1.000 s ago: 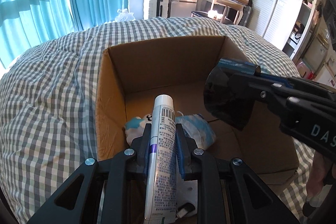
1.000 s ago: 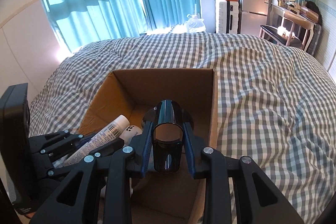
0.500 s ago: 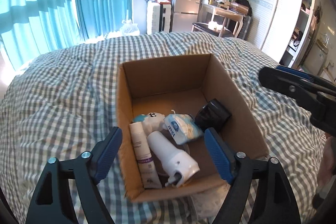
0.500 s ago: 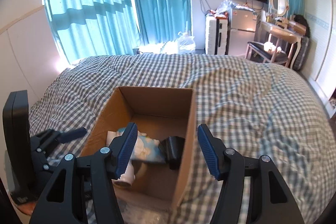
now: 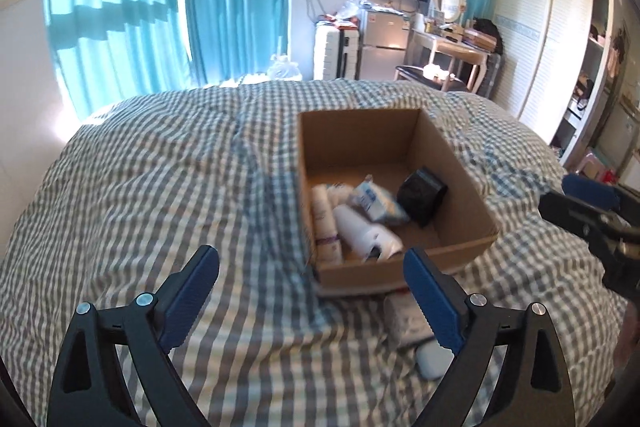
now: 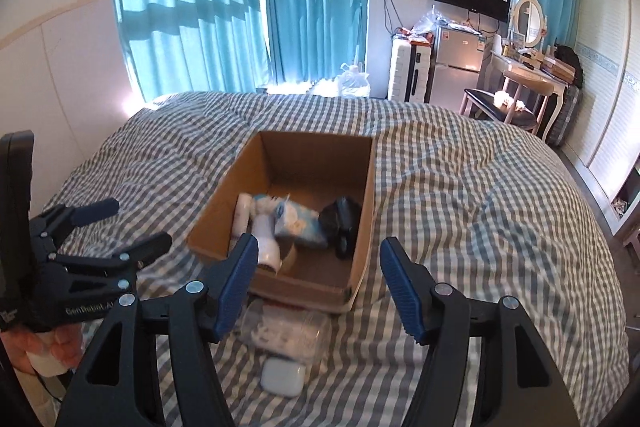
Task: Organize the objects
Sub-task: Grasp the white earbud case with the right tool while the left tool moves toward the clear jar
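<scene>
White lettering "GenRobot.AI" on left gripper body, partly cut off

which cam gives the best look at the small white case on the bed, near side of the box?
Right wrist: the small white case lies whole between the fingers, in front of the box. Left wrist shows it partly hidden behind a finger.

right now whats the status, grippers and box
Left gripper and right gripper open, empty, jaws just opened. Cardboard box holds tube, bottles, packet. Clear pack and white case on bedspread, unpacked.
</scene>
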`<action>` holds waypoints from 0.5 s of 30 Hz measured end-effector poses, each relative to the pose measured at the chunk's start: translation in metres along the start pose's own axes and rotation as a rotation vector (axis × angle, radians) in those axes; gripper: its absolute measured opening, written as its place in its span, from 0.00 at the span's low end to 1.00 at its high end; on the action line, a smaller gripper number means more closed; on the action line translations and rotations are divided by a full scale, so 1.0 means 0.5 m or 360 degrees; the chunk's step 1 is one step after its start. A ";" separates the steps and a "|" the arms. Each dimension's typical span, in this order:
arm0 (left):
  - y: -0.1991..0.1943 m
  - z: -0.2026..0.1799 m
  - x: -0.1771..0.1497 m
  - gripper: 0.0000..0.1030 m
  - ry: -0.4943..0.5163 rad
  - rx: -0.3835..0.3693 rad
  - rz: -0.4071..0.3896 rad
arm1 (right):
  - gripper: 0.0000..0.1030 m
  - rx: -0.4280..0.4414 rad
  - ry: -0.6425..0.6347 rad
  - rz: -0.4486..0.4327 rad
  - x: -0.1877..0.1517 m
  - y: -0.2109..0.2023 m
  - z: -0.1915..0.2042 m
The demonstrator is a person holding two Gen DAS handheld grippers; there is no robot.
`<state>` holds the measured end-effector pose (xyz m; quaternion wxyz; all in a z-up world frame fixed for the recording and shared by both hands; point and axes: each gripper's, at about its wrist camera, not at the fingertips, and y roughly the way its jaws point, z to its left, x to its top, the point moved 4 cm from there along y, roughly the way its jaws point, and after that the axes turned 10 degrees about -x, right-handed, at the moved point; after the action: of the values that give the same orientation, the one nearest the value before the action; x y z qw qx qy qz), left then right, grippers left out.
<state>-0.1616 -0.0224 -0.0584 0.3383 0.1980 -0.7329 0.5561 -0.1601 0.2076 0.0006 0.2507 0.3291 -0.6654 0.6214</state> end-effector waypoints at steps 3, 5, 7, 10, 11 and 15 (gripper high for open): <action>-0.006 0.006 -0.042 0.93 -0.0039 0.0017 0.0013 | 0.61 -0.0031 -0.0014 0.0033 -0.048 0.002 0.018; -0.002 0.008 -0.068 0.93 -0.0058 0.0030 0.0027 | 0.61 -0.0030 -0.0017 0.0075 -0.082 0.013 0.028; 0.005 0.007 -0.093 0.94 -0.0075 0.0042 0.0050 | 0.61 -0.0035 -0.0014 0.0136 -0.121 0.035 0.038; 0.023 0.001 -0.126 0.94 -0.0062 0.0077 0.0089 | 0.61 -0.0027 -0.0012 0.0243 -0.179 0.077 0.045; 0.030 -0.002 -0.138 0.94 -0.0050 0.0087 0.0105 | 0.61 -0.0020 -0.0007 0.0278 -0.195 0.092 0.050; 0.064 -0.008 -0.177 0.94 0.0007 0.0139 0.0176 | 0.61 -0.0006 -0.0013 0.0438 -0.260 0.155 0.074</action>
<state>-0.1205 -0.0166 -0.1427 0.2996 0.1707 -0.7171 0.6057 -0.1299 0.1884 -0.1508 0.1610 0.2368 -0.7065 0.6472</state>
